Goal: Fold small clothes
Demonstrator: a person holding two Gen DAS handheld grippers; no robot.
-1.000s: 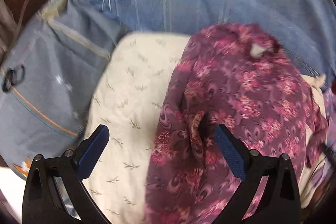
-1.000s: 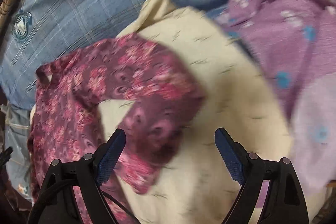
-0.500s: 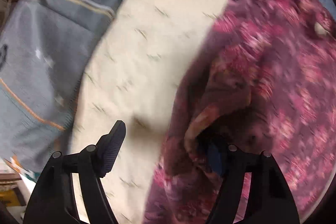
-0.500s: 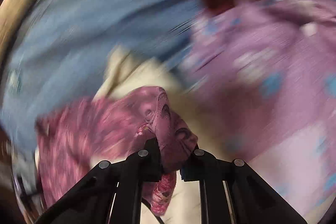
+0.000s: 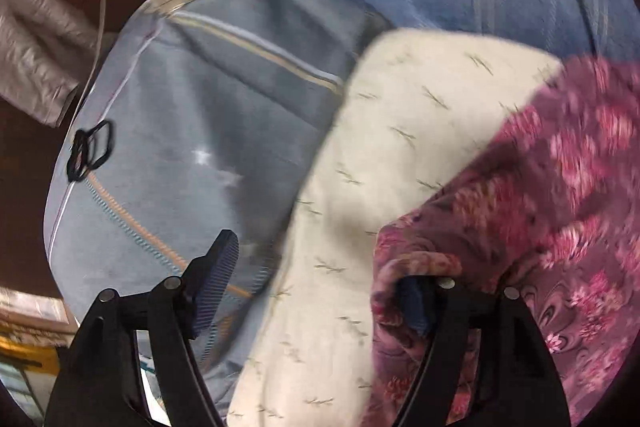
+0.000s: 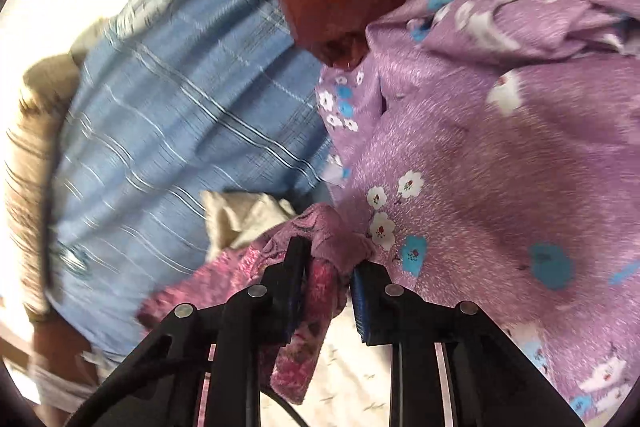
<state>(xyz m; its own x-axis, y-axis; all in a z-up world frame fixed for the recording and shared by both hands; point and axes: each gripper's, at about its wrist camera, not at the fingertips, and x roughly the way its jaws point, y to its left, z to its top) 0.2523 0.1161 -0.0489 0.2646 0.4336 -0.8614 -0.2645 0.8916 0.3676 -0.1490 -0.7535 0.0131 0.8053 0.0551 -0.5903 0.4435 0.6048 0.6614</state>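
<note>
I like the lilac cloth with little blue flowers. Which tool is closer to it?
Right. The right tool, with the magenta flowered garment between its fingers, is beside the lilac cloth. The left tool view shows no lilac cloth.

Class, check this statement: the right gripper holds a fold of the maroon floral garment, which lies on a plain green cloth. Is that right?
Not quite. The right gripper does hold the maroon floral garment, but the cloth beneath is cream with small sprigs, as the left wrist view shows.
</note>
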